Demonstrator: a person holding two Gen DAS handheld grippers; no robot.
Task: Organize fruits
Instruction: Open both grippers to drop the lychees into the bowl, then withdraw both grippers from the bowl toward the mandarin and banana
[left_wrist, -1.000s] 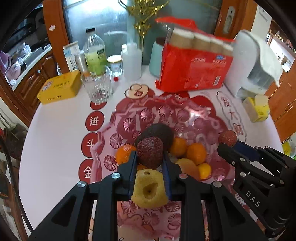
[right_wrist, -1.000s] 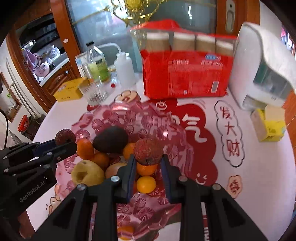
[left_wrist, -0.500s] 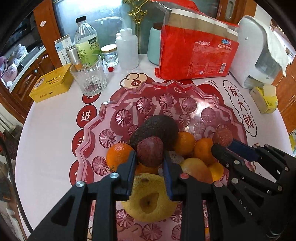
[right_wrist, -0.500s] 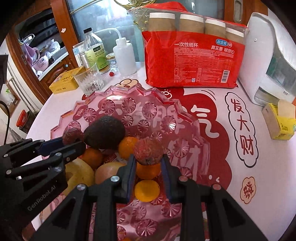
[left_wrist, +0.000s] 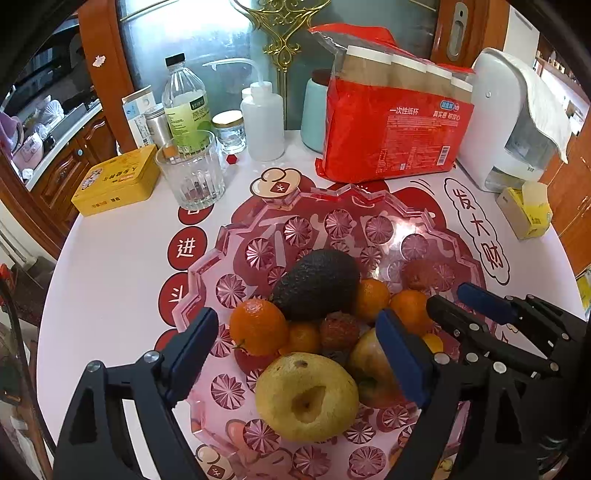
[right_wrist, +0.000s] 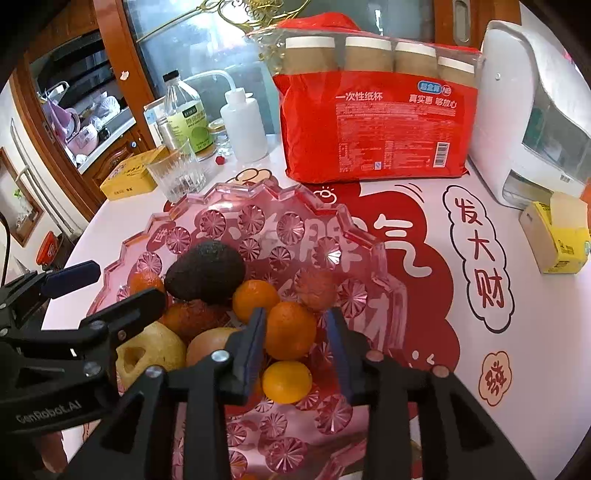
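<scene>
A pink glass fruit tray (left_wrist: 221, 236) (right_wrist: 354, 218) holds a dark avocado (left_wrist: 317, 284) (right_wrist: 205, 269), several oranges (left_wrist: 258, 326) (right_wrist: 290, 330), a yellow pear (left_wrist: 306, 397) (right_wrist: 151, 356) and two red lychees. One lychee (left_wrist: 338, 330) lies among the fruit between the avocado and the pear. The other lychee (left_wrist: 419, 273) (right_wrist: 316, 284) lies at the pile's far right. My left gripper (left_wrist: 299, 347) is open wide over the fruit, holding nothing. My right gripper (right_wrist: 295, 325) is open and empty, its fingers either side of an orange.
Behind the tray stand a red pack of paper cups (left_wrist: 395, 125), a ribbed glass (left_wrist: 192, 173), a yellow tin (left_wrist: 118, 181), bottles (left_wrist: 184, 107) and a white appliance (left_wrist: 517, 118). A small yellow box (right_wrist: 557, 232) sits at the right on the white table.
Both grippers were shut on a lychee each. Both have opened and the two lychees now lie in the tray among the other fruit. The cameras have moved closer over the tray.
</scene>
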